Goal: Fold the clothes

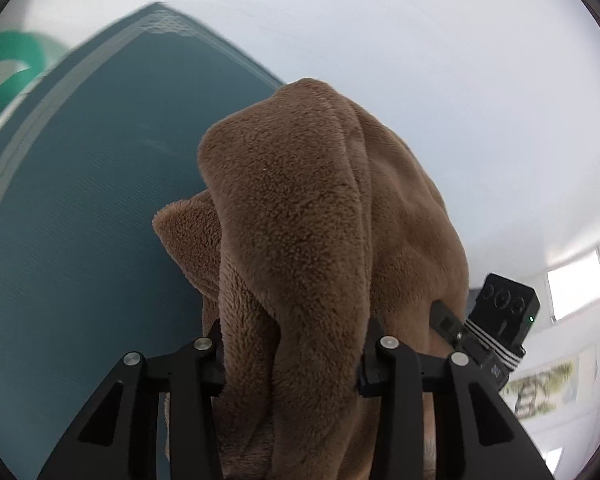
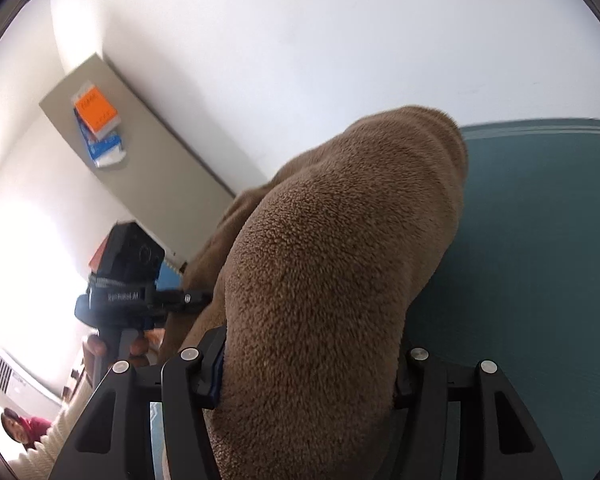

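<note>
Grippers both angled down over a teal mat [image 1: 80, 220], each w/ a thick bunch of brown fleece garment [image 1: 320, 220] clamped between its jaws. Left gripper [image 1: 292, 364]: jaws pinch the fleece, which fills the gap & rises to 12 o'clock, blocking most of the view ahead. Right gripper [image 2: 308, 376]: jaws likewise pinch the fleece [image 2: 340, 260], bulk running up toward 1 o'clock. In right wrist view, left gripper [image 2: 198, 298] sits at 9 o'clock, a hand [image 2: 134, 346] on its handle, cream knit sleeve [image 2: 66, 426] below. In left wrist view, right gripper's body shows at 3 o'clock. Mat [image 2: 520, 260] lies under the fleece; white wall behind. Beige table [image 2: 148, 148] at 10 o'clock w/ orange book [image 2: 97, 114].
</note>
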`<state>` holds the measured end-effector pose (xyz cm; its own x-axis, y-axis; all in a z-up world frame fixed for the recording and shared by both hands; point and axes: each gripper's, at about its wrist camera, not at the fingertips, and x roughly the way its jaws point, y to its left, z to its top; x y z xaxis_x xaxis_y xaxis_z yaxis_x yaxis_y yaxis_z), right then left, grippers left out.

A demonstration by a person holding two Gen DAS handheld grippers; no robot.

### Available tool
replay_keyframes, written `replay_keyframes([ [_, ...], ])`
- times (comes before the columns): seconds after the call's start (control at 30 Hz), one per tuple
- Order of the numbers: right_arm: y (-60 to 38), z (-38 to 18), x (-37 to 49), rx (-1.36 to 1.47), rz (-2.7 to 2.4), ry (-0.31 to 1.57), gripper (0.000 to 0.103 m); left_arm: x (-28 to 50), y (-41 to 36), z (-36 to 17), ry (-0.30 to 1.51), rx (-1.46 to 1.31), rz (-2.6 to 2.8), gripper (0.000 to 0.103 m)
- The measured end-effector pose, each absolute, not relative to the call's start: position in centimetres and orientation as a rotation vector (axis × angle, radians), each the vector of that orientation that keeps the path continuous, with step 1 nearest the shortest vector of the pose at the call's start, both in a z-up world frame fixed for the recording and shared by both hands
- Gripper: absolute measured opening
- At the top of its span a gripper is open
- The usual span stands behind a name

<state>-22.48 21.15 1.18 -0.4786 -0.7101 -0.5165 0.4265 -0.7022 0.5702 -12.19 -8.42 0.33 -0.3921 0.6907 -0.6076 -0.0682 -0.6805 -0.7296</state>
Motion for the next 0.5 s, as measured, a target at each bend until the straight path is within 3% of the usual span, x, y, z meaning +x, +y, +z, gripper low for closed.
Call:
replay_keyframes([
  [0.23, 31.1, 4.5, -15.4, 0.985, -2.350, -0.503, 0.059, -10.6, 3.9, 3.2, -0.680, -1.306, 2.019, 0.045],
  [0.5, 39.9, 1.8, -11.4, 1.128, -2.467, -0.614, 0.059, -10.8, 14.4, -0.6, -0.606, -1.422, 1.937, 0.045],
])
